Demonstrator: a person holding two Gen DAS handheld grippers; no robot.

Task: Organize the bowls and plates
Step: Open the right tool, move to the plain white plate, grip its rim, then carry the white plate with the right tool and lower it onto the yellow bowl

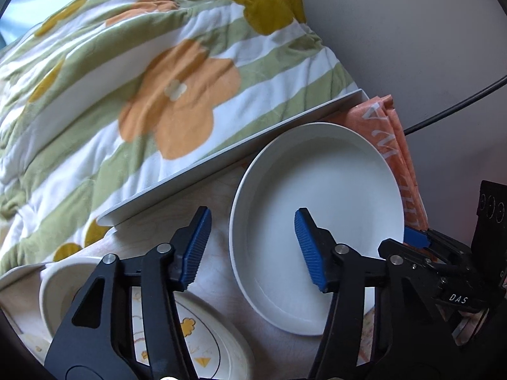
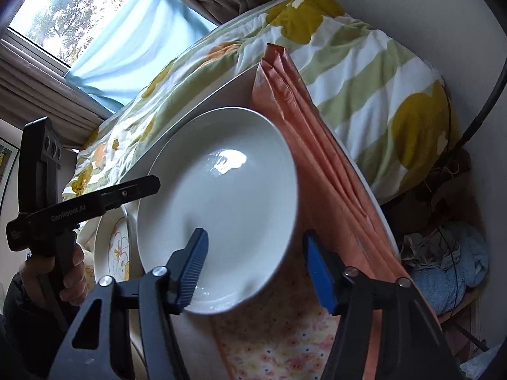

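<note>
Daylight comes through a window (image 2: 47,9) hung with a pale blue curtain (image 2: 133,31). A bed's flowered quilt (image 1: 142,95) lies bunched against a plain white wall (image 1: 412,31).

The plate (image 2: 218,209) was plain white; at its ten o'clock, the quilt (image 1: 133,95) bore orange flowers on green stripes.

Pale tabletop (image 1: 218,237) — white plate (image 1: 332,190), patterned plate (image 1: 202,342), orange cloth (image 1: 396,145).

left gripper (image 2: 95,202): "GenRobot.AI" | right gripper (image 1: 458,299): "DAS" (white lettering)
</note>
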